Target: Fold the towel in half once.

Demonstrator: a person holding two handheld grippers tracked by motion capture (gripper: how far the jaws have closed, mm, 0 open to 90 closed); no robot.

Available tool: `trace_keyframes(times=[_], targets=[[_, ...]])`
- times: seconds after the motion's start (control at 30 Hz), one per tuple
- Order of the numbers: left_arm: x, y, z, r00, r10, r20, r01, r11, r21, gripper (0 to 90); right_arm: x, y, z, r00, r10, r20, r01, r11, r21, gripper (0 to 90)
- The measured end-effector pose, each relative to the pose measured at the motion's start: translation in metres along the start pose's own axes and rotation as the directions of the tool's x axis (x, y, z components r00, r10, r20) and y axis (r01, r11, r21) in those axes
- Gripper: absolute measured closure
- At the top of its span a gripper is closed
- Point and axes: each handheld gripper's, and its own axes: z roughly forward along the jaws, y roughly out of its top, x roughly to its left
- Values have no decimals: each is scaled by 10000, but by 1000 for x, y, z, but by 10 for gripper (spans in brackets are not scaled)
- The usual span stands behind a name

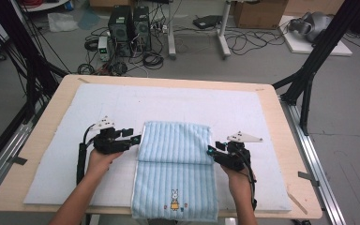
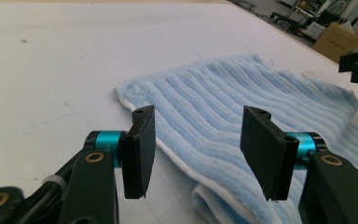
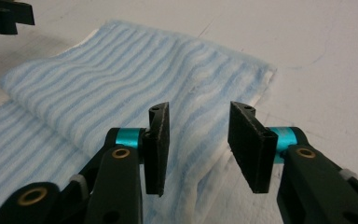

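- Left gripper (image 1: 136, 139): jaws apart, gripping nothing, at the folded towel's (image 1: 174, 159) 9 o'clock edge.
- Right gripper (image 1: 211, 151): jaws apart, empty, at its 3 o'clock edge.
- Towel lies at the white mat's (image 1: 51, 154) 6 o'clock side.

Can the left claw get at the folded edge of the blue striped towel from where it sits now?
Probably yes. The left claw sits open right beside the towel, with the towel's edge lying between its jaws in the left gripper view and nothing on the white mat blocking it.
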Motion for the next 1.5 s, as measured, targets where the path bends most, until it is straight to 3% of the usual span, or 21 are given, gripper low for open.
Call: trace_keyframes(times=[0.23,0.37,0.47,0.53,0.67,0.83,0.9,0.97,1.03,1.07,1.13,1.17,1.37,1.5], targets=[[13,11,22,9978,-406,-527,428,9983,408,417,-1,3,5,9997,-179,170,177,9998,98,507],[19,15,43,9963,-558,-650,617,9938,928,408,-3,2,5,9995,-182,247,178,9997,192,491],[22,15,61,9933,-542,-1020,679,9883,1364,393,-6,1,4,9995,-147,297,138,9995,279,488],[25,14,67,9898,-825,-1157,972,9871,1276,405,-8,1,2,9993,-194,325,185,9995,271,484],[28,13,71,9850,-955,-1438,1141,9852,1276,458,-10,2,0,9992,-243,325,234,9993,284,482],[21,13,75,9855,-373,-1652,625,9867,1500,556,-14,3,0,9991,-202,371,191,9994,293,479],[17,13,77,9847,129,-1740,177,9847,1732,605,-13,3,1,9992,-200,335,190,9994,297,479],[11,13,79,9771,653,-2027,-250,9804,1956,643,-11,3,2,9992,-240,323,229,9991,352,479],[7,12,81,9686,984,-2284,-508,9773,2058,693,-11,3,4,9991,-270,318,259,9990,366,478],[7,12,81,9679,1000,-2307,-519,9772,2060,727,-10,4,4,9991,-272,315,260,9989,385,475],[8,12,81,9734,976,-2073,-542,9772,2052,836,-11,5,6,9987,-349,380,333,9986,409,474],[7,12,81,9727,1077,-2056,-639,9759,2089,862,-11,6,7,9986,-330,423,311,9985,446,473],[11,13,78,9819,688,-1764,-346,9812,1899,875,-18,15,19,9975,-200,671,155,9976,672,486],[12,15,75,9921,-43,-1256,239,9876,1553,875,-27,25,41,9965,-81,836,-8,9943,1067,520]])
